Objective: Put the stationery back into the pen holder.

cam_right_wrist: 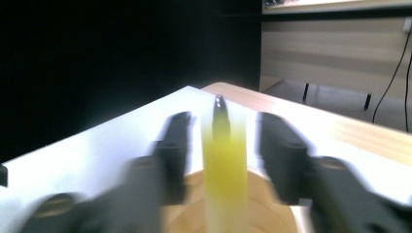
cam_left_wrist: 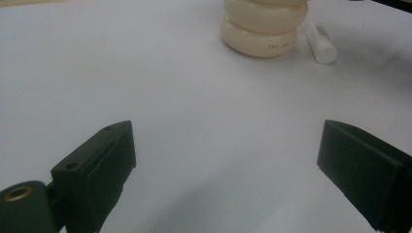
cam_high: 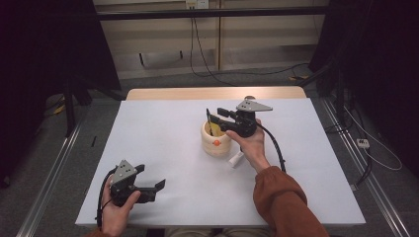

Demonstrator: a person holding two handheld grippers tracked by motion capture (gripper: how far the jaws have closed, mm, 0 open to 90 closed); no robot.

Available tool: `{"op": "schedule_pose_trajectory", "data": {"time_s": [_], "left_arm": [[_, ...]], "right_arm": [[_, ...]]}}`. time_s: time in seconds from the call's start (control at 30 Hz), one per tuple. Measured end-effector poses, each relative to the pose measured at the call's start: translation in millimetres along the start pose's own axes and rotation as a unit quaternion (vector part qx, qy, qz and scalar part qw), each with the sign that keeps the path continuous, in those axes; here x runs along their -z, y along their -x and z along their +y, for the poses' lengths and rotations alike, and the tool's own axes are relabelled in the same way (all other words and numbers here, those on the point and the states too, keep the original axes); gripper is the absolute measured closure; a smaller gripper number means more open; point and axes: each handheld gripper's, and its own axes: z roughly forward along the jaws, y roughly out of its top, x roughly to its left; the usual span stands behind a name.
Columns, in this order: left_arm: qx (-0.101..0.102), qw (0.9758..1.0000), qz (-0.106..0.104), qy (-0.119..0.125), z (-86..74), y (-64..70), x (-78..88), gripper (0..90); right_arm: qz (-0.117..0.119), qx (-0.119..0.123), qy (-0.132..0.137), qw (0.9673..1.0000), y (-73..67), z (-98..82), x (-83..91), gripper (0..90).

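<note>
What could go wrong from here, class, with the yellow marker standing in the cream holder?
1. The right gripper has its jaws apart around the yellow marker; pulling away crookedly might tip it out.
2. The hand could knock the cream holder over.
3. The white cap beside it may roll off.

small reddish print low on the side of my cream holder (cam_left_wrist: 265, 29), too blurred for me to read, an orange round mark (cam_high: 216, 143) on its front, no other lettering
</note>
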Motion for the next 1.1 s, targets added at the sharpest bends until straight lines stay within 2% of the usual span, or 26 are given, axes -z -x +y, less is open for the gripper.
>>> {"op": "schedule_pose_trajectory", "data": {"time_s": [0.13,0.27,0.4,0.47,0.6,0.7,0.77,0.87,1.1], "left_arm": [[0.0,1.0,0.001,-0.002,0.0,0.0,-0.1,6.8],[0.0,1.0,0.0,0.001,0.0,0.4,-0.2,6.8],[0.0,1.0,0.001,-0.002,-0.1,0.1,-0.1,6.8],[-0.001,1.0,0.001,-0.002,0.0,0.1,-0.1,6.8],[0.0,1.0,0.001,-0.003,-0.1,0.1,-0.2,6.8],[0.0,1.0,0.001,-0.002,-0.1,0.2,-0.6,6.8],[0.0,1.0,0.001,-0.003,-0.3,0.3,-0.8,6.8],[0.001,1.0,0.001,-0.003,-0.3,0.7,-1.0,6.8],[0.0,1.0,0.002,-0.002,-0.3,0.5,-0.8,6.8]], "right_arm": [[0.0,-0.008,-0.006,0.9999,1.0,1.9,5.3,34.7],[0.003,-0.004,-0.015,0.9999,-1.3,5.7,10.3,27.8],[-0.004,-0.003,-0.033,0.9994,-1.9,7.2,15.3,21.0],[-0.015,-0.001,-0.044,0.9989,-1.9,7.6,19.2,15.6],[-0.02,-0.012,-0.054,0.9983,1.1,9.4,29.7,11.0],[-0.022,-0.004,-0.064,0.9977,1.9,9.6,39.0,9.1],[-0.012,-0.003,-0.07,0.9974,3.3,7.7,44.5,6.7],[-0.015,0.001,-0.083,0.9965,5.1,4.3,51.1,5.2],[-0.013,0.003,-0.102,0.9947,8.4,-3.0,65.9,7.2]]}}
